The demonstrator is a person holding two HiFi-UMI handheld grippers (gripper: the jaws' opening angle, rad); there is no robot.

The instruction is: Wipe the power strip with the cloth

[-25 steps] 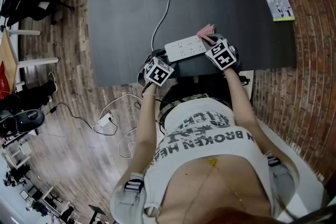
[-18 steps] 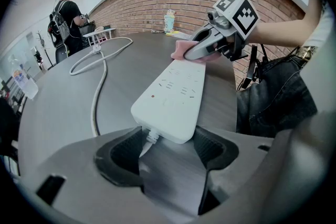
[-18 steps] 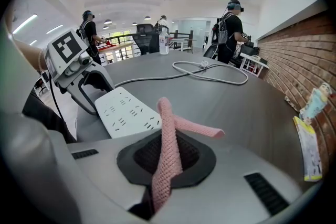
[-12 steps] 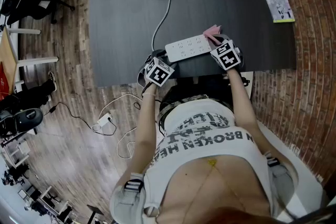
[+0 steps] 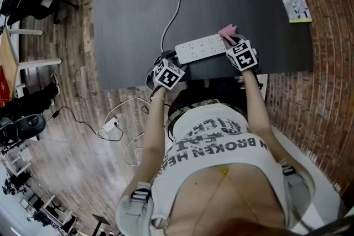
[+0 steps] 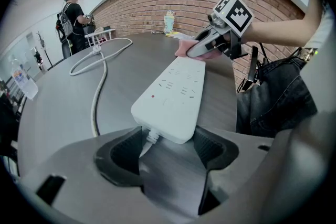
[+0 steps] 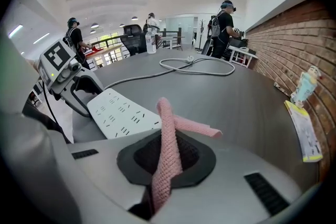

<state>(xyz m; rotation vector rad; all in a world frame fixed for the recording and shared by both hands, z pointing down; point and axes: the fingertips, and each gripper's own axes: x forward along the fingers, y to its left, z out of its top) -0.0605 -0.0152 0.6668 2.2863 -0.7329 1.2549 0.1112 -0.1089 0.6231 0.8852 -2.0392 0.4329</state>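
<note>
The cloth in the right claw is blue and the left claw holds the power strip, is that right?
The cloth in the right claw is pink, as the right gripper view shows; the left claw does hold the power strip.

White lettered T-shirt (image 5: pixel 221 141) — dark jeans (image 6: pixel 278 97)

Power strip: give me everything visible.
The power strip is a long white plastic bar lying flat on the dark table, with socket rows on top and a red dot near the cord end. Its white cord loops away across the table. The left gripper clamps the cord end; the pink cloth in the right gripper sits at the far end.
</note>
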